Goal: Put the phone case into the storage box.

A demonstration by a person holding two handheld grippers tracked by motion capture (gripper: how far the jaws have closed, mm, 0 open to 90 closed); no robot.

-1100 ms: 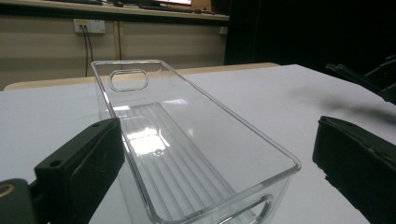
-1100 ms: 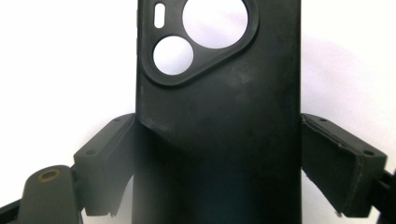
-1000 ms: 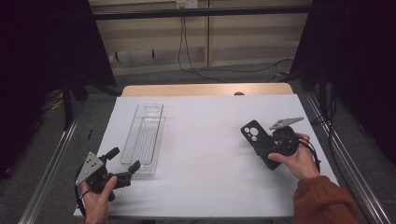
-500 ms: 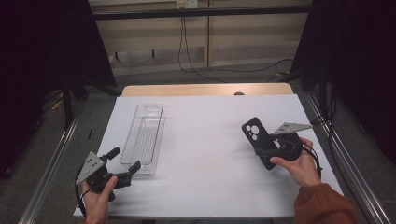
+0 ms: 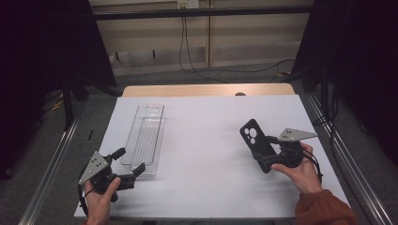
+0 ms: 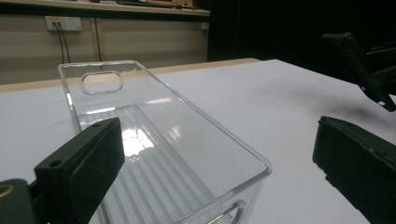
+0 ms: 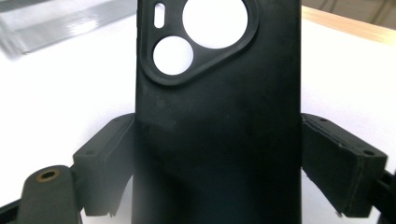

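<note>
High view: the right tongs (image 5: 268,157) grip a black phone case (image 5: 253,139) on both sides, lifted above the white counter (image 5: 206,140). The left tongs (image 5: 126,164) gape wide beside the clear tray (image 5: 145,136).

Left gripper (image 5: 126,163): black body, two blocky black jaws, each with a small screw hole near the tip. Grey three-cornered plate on top, dotted with small holes. Black cable loops below the hand.

Right gripper (image 5: 264,154): same black build, grey plate on top, black cable trailing by the wrist. Brass-coloured ring fitting at the jaw base. Rust-orange sleeve (image 5: 324,208) on the right arm.
</note>
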